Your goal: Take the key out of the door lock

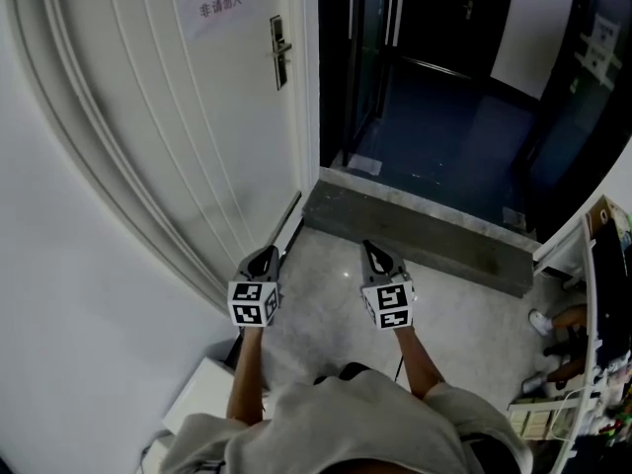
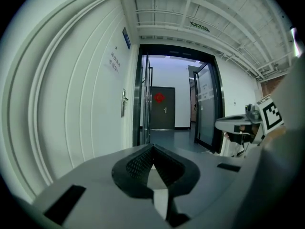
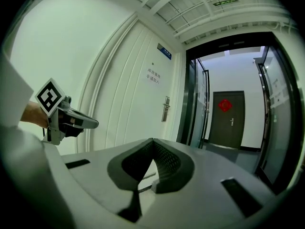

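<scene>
The tall silver metal lock plate with its lever handle (image 1: 279, 50) is my landmark. It stands upright near the free edge of the white panelled door (image 1: 188, 136). The key should sit in that plate, but it is too small for me to make out in any view.

My left gripper (image 1: 265, 256) is well short of the plate and almost in line with it. It points roughly level at the door, its jaws pressed together on nothing.

My right gripper (image 1: 373, 250) is just as far back but off to the plate's right, facing the open doorway more than the door. It too is closed and empty.

I judge the left one nearer. Either must open before the key can be pinched and drawn straight out from the door face.
</scene>
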Demonstrator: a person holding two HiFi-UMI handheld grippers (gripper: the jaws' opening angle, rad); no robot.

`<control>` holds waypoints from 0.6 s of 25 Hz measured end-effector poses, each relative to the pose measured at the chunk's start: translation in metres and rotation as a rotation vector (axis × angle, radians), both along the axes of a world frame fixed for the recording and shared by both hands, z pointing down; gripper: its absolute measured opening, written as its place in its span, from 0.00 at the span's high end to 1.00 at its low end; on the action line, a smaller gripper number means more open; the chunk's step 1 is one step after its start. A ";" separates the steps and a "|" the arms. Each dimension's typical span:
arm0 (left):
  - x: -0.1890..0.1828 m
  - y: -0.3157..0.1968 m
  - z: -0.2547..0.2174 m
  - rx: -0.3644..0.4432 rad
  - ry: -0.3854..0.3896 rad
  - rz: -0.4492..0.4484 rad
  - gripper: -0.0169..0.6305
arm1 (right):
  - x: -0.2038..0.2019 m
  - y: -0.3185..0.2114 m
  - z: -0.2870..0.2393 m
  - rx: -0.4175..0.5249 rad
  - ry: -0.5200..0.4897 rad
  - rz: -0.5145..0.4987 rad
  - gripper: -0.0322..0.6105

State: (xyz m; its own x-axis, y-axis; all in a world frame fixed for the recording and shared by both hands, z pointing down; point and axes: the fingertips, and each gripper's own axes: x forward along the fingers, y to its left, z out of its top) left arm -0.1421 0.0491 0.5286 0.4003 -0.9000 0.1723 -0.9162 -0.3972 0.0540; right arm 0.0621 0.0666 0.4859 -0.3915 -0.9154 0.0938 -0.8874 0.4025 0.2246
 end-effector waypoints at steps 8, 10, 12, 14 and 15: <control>-0.006 -0.029 0.005 -0.008 -0.008 -0.027 0.95 | -0.002 -0.032 0.009 -0.013 -0.002 -0.021 0.91; -0.004 -0.037 0.007 -0.005 -0.011 -0.033 0.95 | -0.001 -0.043 0.011 -0.006 -0.005 -0.029 0.91; -0.003 -0.045 0.013 -0.009 -0.013 -0.044 0.95 | 0.000 -0.054 0.015 -0.004 -0.007 -0.038 0.91; -0.004 -0.056 0.018 -0.017 -0.015 -0.056 0.95 | -0.001 -0.068 0.019 -0.008 -0.009 -0.049 0.91; -0.004 -0.065 0.019 -0.018 -0.016 -0.061 0.95 | -0.002 -0.078 0.021 -0.012 -0.011 -0.055 0.91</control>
State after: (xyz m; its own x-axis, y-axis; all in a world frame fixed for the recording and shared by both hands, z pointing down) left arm -0.1462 -0.0158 0.5473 0.3423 -0.9192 0.1945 -0.9393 -0.3400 0.0460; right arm 0.0604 -0.0110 0.5066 -0.4418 -0.8916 0.0998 -0.8664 0.4529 0.2102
